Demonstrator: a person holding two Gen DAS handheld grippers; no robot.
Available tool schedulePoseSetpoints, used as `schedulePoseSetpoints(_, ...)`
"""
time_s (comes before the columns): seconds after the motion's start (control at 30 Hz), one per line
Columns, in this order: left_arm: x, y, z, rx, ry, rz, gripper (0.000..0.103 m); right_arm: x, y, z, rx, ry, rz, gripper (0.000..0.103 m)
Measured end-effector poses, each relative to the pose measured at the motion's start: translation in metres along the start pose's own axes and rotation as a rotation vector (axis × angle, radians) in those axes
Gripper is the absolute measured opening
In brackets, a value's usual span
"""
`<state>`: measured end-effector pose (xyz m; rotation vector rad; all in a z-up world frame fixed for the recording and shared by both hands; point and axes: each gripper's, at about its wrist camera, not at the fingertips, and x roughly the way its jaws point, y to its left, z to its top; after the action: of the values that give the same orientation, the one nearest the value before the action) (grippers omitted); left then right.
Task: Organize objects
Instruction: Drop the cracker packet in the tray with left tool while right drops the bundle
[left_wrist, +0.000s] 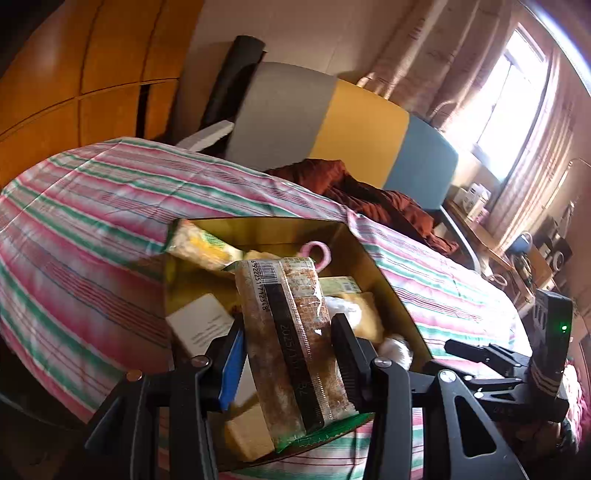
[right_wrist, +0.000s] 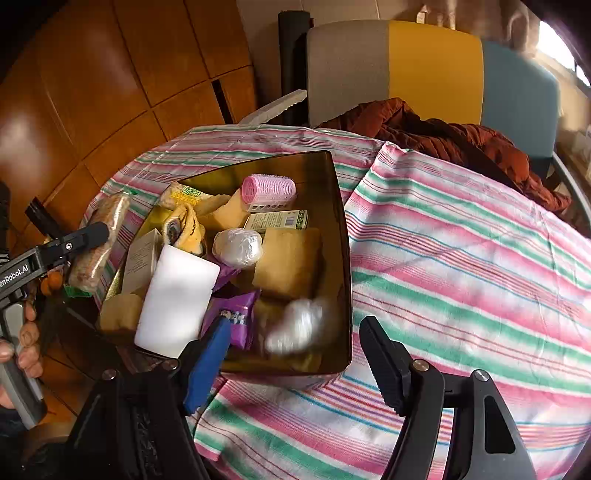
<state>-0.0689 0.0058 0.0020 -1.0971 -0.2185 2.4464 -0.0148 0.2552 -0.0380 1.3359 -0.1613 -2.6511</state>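
Left gripper: clamped on wrapped snack bar, held above gold box at its 9 o'clock edge. Right gripper: jaws apart, at box's 6 o'clock. Striped tablecloth; wooden wardrobe at 11 o'clock.

Your snack bar packet blocks much of the gold tin in the left wrist view; the pink hair roller only peeks over its top. The packet's date print is partly unreadable. From the right wrist, the white wrapped ball nearest you is smeared with blur, the purple packet sits half under the white block, and your hand is cut by the left edge.
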Motion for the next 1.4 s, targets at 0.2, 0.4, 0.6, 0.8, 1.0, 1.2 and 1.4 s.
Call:
schedulePoseSetpoints(0.2,0.021,-0.033,0.005,0.020,0.042,-0.101,0.045,-0.002,0.001,-0.010,0.025,0.005,0.005,0.078)
schedulePoseSetpoints(0.4,0.051,-0.061,0.022,-0.039,0.090,-0.191,0.045,-0.010,0.002,-0.013,0.014,-0.011,-0.016,0.082)
schedulePoseSetpoints(0.6,0.097,-0.074,0.028,-0.132,0.178,-0.195,0.048,-0.013,-0.004,-0.015,0.037,-0.023,-0.025,0.084)
schedulePoseSetpoints(0.8,0.123,-0.071,0.020,-0.136,0.232,-0.170,0.052,-0.011,-0.011,-0.020,0.057,-0.016,-0.026,0.084)
schedulePoseSetpoints(1.0,0.100,-0.075,0.016,-0.008,0.168,-0.069,0.052,-0.010,-0.013,-0.022,0.063,-0.018,-0.016,0.084)
schedulePoseSetpoints(1.2,0.064,-0.070,0.009,0.092,0.073,0.052,0.055,-0.008,-0.005,-0.020,0.047,-0.021,-0.014,0.085)
schedulePoseSetpoints(1.4,0.035,-0.060,0.002,0.112,-0.002,0.179,0.060,-0.013,0.007,-0.016,0.023,-0.055,-0.050,0.095)
